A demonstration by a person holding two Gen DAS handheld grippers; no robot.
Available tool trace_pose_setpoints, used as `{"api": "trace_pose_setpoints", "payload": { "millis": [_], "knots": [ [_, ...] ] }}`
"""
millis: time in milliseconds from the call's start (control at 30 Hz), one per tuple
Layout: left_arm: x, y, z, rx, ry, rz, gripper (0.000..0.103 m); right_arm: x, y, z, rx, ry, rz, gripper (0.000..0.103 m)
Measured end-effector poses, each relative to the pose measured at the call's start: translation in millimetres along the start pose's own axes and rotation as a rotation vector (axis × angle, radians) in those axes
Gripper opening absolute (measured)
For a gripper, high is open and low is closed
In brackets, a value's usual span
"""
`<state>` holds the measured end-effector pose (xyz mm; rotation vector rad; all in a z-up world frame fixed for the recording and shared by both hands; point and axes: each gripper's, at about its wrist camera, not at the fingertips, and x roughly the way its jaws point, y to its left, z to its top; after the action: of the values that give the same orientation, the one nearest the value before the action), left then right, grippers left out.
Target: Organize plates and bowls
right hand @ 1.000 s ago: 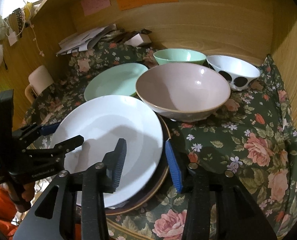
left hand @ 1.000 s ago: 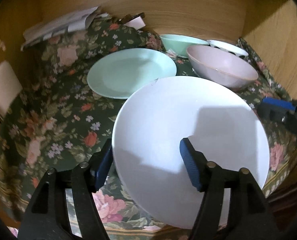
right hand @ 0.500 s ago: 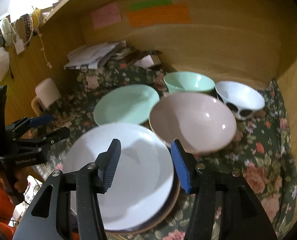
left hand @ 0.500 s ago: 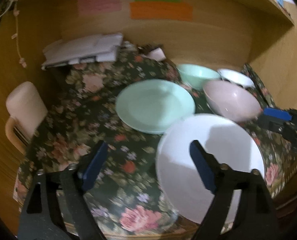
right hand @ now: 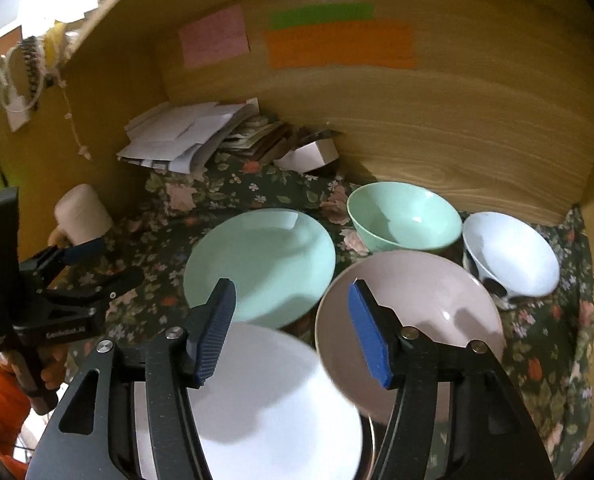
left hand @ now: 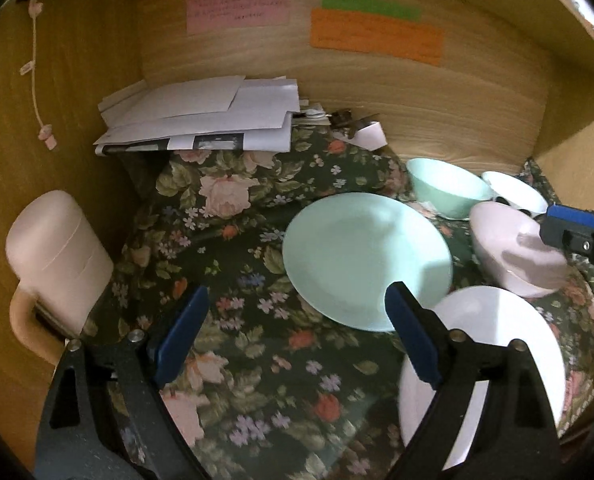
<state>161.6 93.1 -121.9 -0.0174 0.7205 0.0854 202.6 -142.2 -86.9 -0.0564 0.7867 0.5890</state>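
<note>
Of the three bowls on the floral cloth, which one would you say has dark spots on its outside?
The white bowl at the far right, by the side wall. The mint bowl and the pink bowl are plain.

1. We see a dark green cloth (left hand: 265, 360) patterned with pink and red flowers.
2. The plates: one mint green plate (right hand: 261, 266), one white plate (right hand: 265, 408).
3. The bowls: one mint green bowl (right hand: 405, 216), one pale pink bowl (right hand: 409, 312), and one white bowl (right hand: 511, 254) with black spots.
4. Pink, green and orange notes (left hand: 377, 36) hang on light wood.
</note>
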Motion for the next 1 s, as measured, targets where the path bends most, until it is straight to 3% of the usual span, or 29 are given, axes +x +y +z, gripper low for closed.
{"api": "trace_pose_setpoints", "payload": {
  "millis": [533,633,900,1000],
  "knots": [
    [84,16,13,-0.009,0.208,-0.069,0.089,116,-11,38,-0.033,0.261,-0.044,0.055],
    [96,17,12,-0.019,0.242,-0.082,0.086,129,-16,40,-0.029,0.303,-0.057,0.046],
    [114,18,8,-0.052,0.311,-0.172,0.058,150,-18,47,-0.066,0.396,-0.078,0.037],
    [119,14,8,-0.042,0.323,-0.188,0.054,156,-18,50,-0.064,0.438,-0.056,0.032]
  ]
}}
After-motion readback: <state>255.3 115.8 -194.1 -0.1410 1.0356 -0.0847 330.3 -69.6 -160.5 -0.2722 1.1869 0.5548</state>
